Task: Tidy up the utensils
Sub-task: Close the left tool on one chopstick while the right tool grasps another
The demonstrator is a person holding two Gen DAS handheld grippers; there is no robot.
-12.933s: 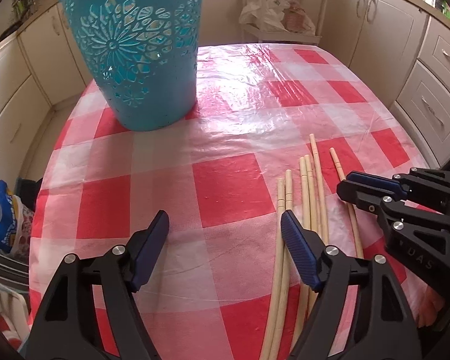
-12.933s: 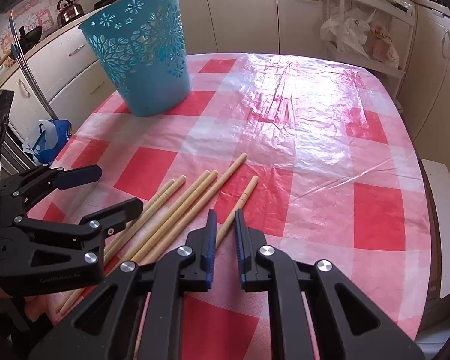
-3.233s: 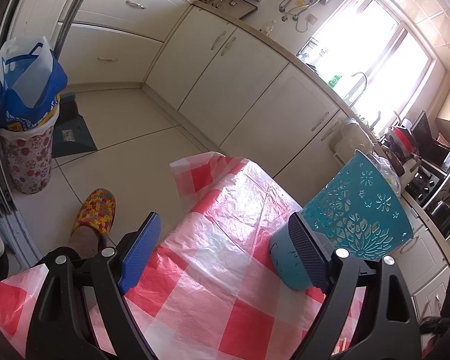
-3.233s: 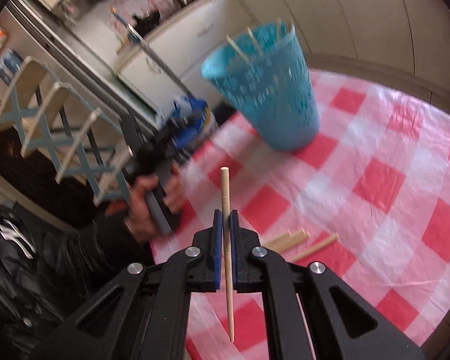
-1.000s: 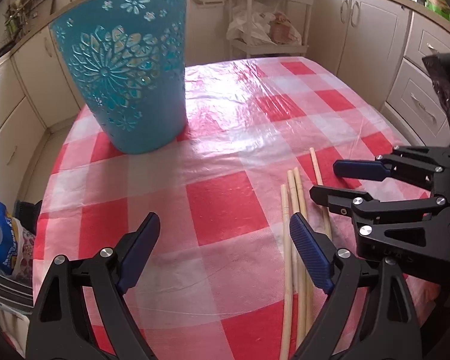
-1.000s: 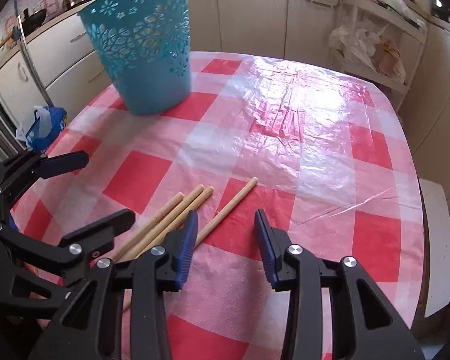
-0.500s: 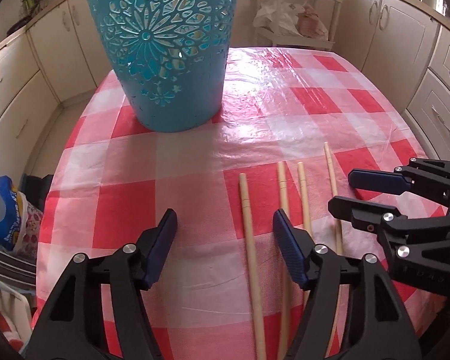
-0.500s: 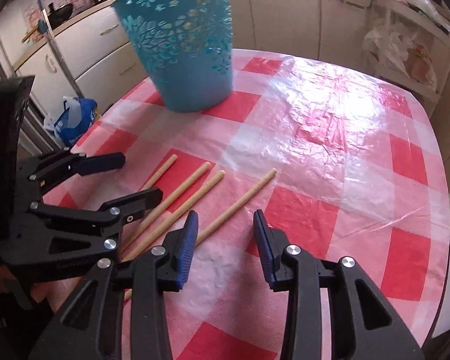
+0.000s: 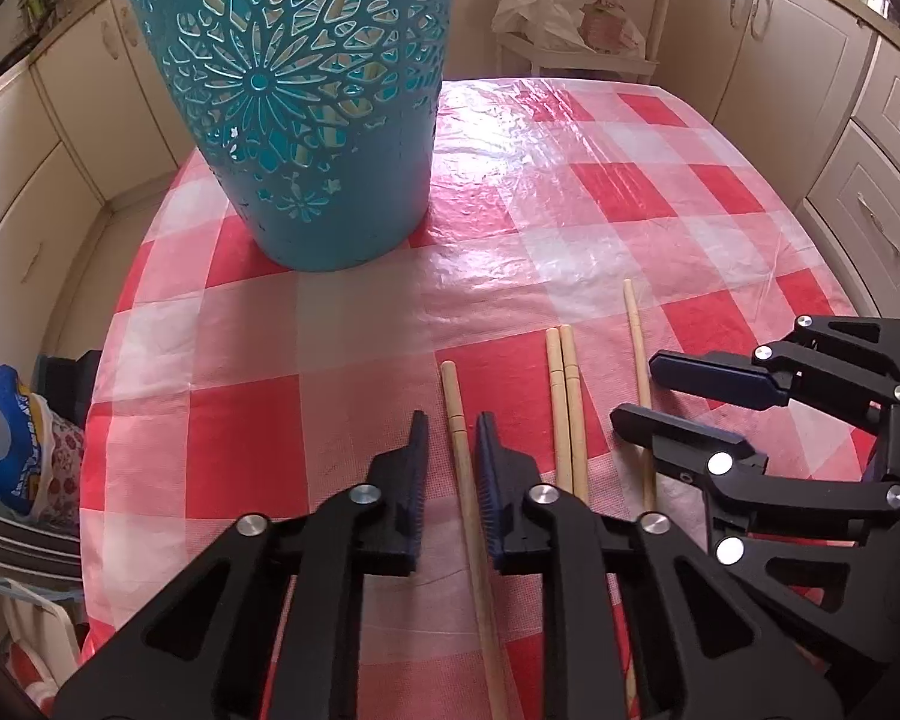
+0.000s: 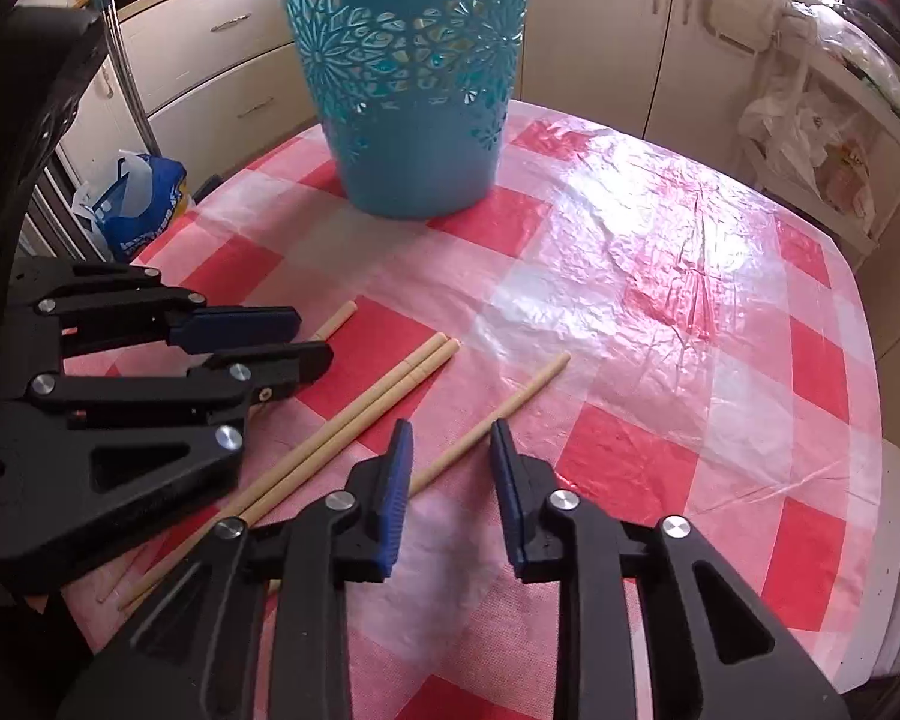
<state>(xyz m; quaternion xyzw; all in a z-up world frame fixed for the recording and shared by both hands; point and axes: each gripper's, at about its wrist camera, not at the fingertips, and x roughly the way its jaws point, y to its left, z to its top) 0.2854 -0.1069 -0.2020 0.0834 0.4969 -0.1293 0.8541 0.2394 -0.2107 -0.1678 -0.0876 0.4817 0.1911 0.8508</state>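
Observation:
Several wooden chopsticks lie on the red-and-white checked tablecloth (image 9: pixel 258 420). My left gripper (image 9: pixel 452 447) straddles the leftmost chopstick (image 9: pixel 457 420), jaws narrowed close around it with small gaps each side. A pair of chopsticks (image 9: pixel 564 396) and a single one (image 9: pixel 636 336) lie to its right. My right gripper (image 10: pixel 450 456) is open around the single chopstick (image 10: pixel 510 405). The teal cut-out basket (image 9: pixel 306 108) stands at the far left of the table, with chopsticks visible inside through the holes; it also shows in the right wrist view (image 10: pixel 414 84).
Cream kitchen cabinets (image 9: pixel 780 42) surround the table. A wire rack with plastic bags (image 9: pixel 570 6) stands behind it. A blue shopping bag (image 10: pixel 138 198) sits on the floor at the left. The table edge (image 10: pixel 870 480) drops off on the right.
My left gripper has narrowed from wide open to close around the leftmost chopstick and moved forward. My right gripper has moved forward over the single chopstick, staying open.

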